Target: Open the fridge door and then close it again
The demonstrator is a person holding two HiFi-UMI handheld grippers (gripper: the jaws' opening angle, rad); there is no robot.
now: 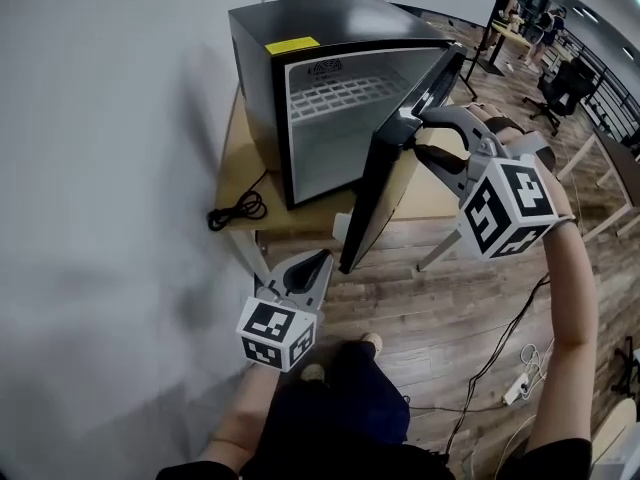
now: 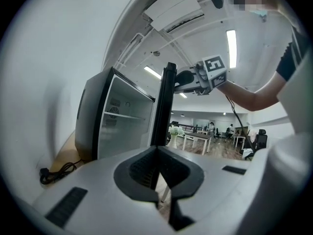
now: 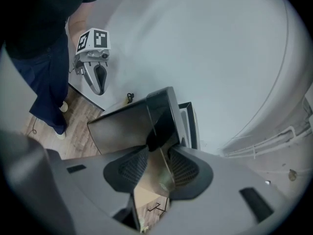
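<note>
At the wall-side edge of the wooden table (image 1: 240,153) the small black fridge (image 1: 300,18) stands with its dark door (image 1: 385,193) swung wide, right gripper (image 1: 425,118) clamped on its top edge to steer it, left gripper (image 1: 318,259) closed, empty.

A: Are we reading any print here?
B: None. We are seeing a yellow sticker (image 1: 291,44) on the fridge (image 1: 330,16) top and a dark badge (image 1: 328,67) above its opening; both are showing too small to read.
</note>
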